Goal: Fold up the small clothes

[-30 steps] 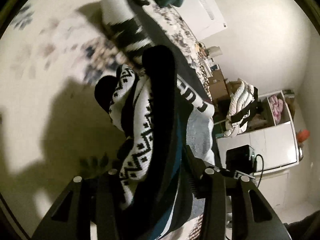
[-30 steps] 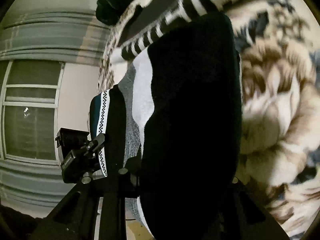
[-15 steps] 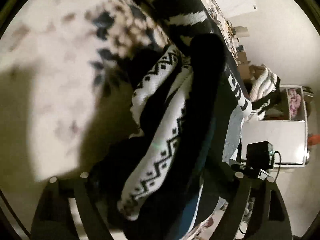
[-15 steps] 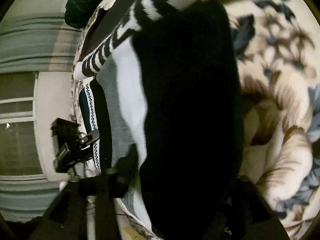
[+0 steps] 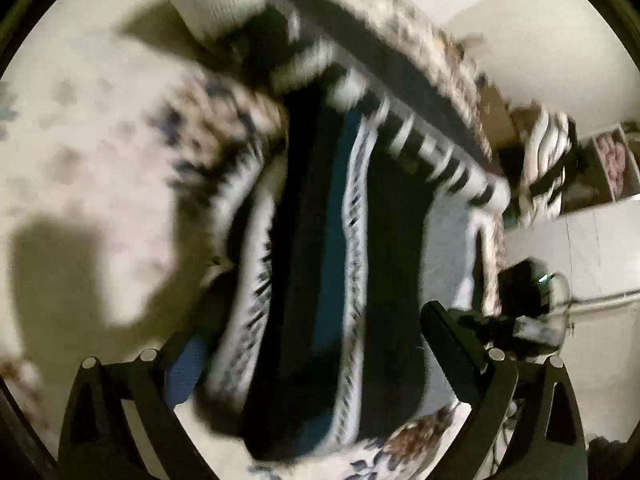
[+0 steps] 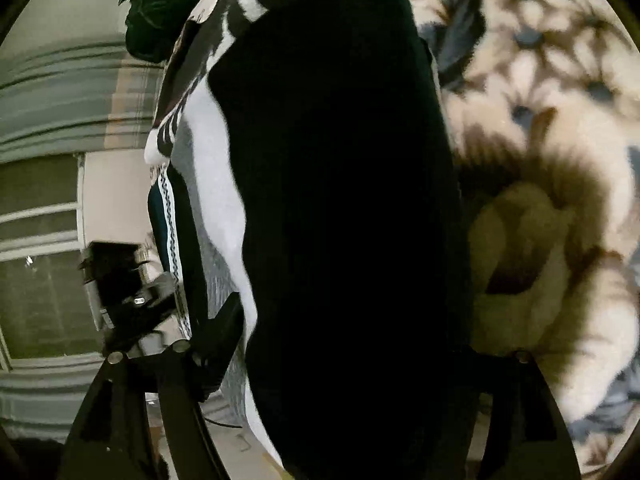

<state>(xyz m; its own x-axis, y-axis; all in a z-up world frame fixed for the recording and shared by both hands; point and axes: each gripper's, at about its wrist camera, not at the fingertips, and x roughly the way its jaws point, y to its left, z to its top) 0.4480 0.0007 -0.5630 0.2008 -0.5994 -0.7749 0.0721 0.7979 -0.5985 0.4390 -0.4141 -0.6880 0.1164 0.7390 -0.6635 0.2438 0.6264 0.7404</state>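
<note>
Since a second ago both of my grippers have let go and their jaws are opening wide. The patterned sock now lies flat on the flowery blanket, between the left gripper fingers but loose. This view is blurry. In the right gripper view the sock's black part hides most things, and I cannot see the right finger.

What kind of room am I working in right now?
Most likely a bedroom: the clothes lie on a floral cream blanket, a white cubby shelf holding pink fabric stands by the wall, and a window with grey curtains is behind.
</note>
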